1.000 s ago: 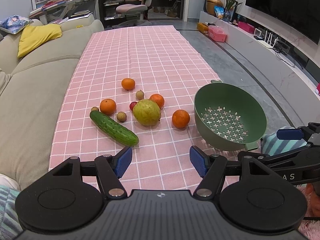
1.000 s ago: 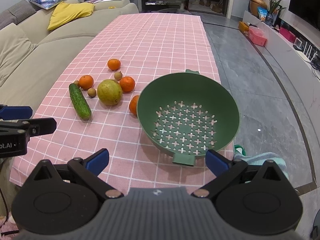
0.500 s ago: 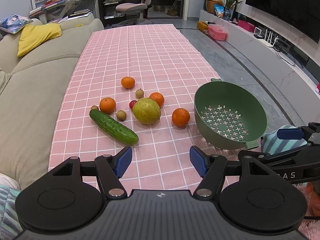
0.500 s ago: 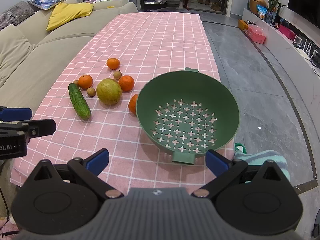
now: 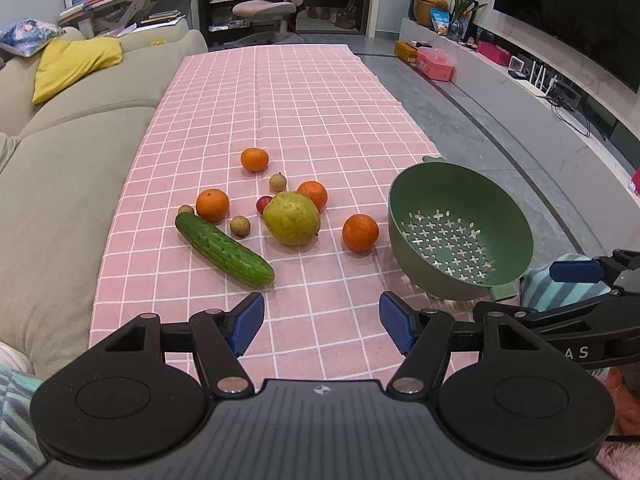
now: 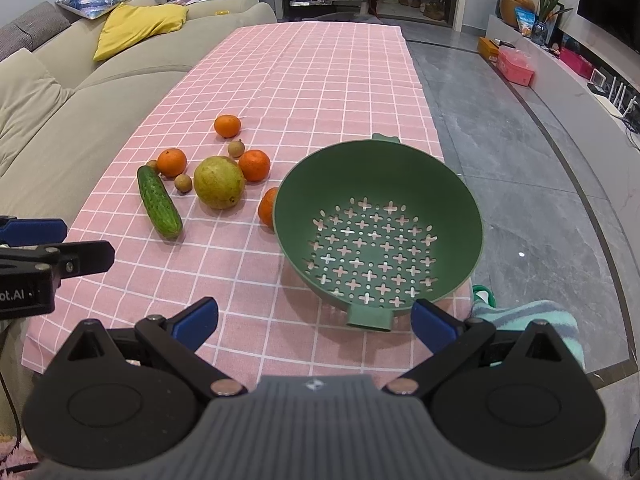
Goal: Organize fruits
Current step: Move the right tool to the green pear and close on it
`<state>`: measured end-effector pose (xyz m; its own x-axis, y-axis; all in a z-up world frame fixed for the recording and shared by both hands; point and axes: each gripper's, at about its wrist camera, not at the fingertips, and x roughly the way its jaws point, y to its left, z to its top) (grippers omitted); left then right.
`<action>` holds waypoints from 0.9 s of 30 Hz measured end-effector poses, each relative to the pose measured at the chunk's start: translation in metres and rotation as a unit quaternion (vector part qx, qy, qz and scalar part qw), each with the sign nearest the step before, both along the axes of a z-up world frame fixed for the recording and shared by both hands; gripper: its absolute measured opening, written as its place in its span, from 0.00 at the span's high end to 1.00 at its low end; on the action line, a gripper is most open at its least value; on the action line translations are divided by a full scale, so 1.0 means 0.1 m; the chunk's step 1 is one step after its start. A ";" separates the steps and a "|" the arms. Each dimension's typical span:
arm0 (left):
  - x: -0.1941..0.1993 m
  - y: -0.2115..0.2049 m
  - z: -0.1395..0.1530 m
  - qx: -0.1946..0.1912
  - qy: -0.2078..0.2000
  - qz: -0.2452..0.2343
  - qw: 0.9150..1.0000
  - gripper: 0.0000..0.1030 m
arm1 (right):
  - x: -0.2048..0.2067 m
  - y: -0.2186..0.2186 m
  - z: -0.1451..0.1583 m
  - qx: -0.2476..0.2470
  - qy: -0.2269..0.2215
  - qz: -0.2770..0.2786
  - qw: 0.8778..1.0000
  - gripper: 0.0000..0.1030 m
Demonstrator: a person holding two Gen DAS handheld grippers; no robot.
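Both of my jaws stand wide with nothing between them: my left gripper [image 5: 321, 323] hangs over the near edge of the pink checked cloth [image 5: 280, 92], my right gripper [image 6: 315, 317] just in front of the green colander [image 6: 378, 184].

Taking the colander as my landmark, it sits at the near right corner of the cloth, tilted toward me, with nothing inside it. Just to its left, almost touching its rim, lies one orange [image 5: 360, 232]. Further left is the big yellow-green guava [image 5: 291, 218], with a second orange [image 5: 313, 194] close behind it and a small red fruit [image 5: 263, 204] tucked at its left side. A small brown fruit [image 5: 277, 182] lies a little beyond those, and a third orange [image 5: 254, 159] lies farthest from the colander toward the back. Left again, another small brown fruit [image 5: 240, 226] rests between the guava and the cucumber [image 5: 224, 249], which lies slantwise. A fourth orange [image 5: 212, 205] sits just behind the cucumber, and a third small brown fruit [image 5: 186, 210] touches its far tip.

Left of the cloth runs a beige sofa [image 5: 60, 168] with a yellow cushion [image 5: 76, 64].
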<state>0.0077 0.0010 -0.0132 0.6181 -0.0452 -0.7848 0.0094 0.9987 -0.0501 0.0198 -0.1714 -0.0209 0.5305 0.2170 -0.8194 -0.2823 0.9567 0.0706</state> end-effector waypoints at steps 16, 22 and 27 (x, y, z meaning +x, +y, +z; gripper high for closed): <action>0.33 0.44 -0.10 -0.071 0.019 0.090 0.993 0.35 | 0.45 0.25 0.00 0.038 -0.038 0.065 0.996 0.20; 0.54 0.64 -0.24 -0.079 0.032 0.136 0.987 0.46 | 0.75 0.58 -0.02 0.032 -0.073 0.136 0.988 0.29; 0.71 0.86 -0.40 -0.107 0.048 0.184 0.976 0.58 | 1.09 0.90 -0.13 0.035 -0.063 0.162 0.984 0.29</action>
